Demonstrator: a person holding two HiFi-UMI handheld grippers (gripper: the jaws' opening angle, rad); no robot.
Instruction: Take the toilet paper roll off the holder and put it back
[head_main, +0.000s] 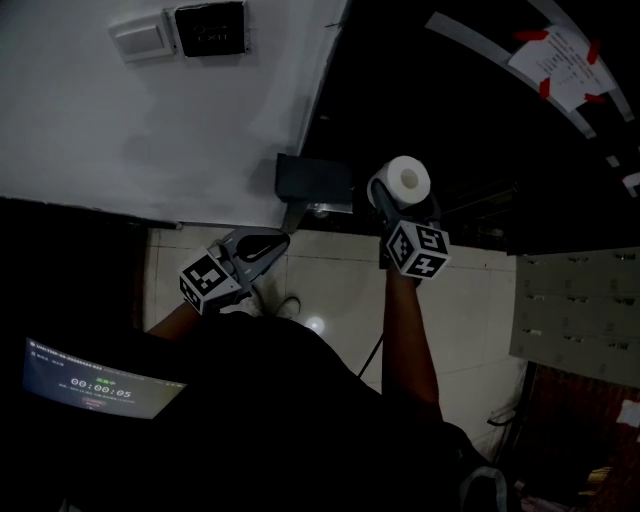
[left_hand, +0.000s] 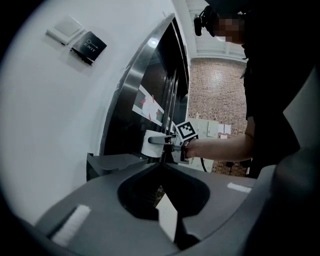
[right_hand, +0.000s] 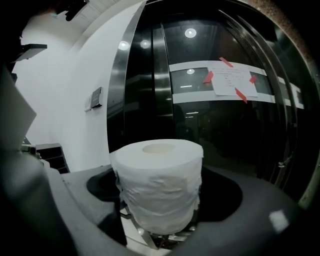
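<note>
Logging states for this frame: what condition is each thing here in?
toilet paper roll: off the holder, upright between the right gripper's jaws
right gripper: shut on the toilet paper roll
left gripper: jaws together, empty
holder: no roll on it
elevator doors: closed
screen: lit

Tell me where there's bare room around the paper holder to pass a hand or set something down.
Free: the pale floor tiles between the left hand-held gripper and the right hand-held gripper, and the white wall left of the holder, below the switch plates. Crowded: just right of the holder, where the right one surrounds the toilet paper roll.
</note>
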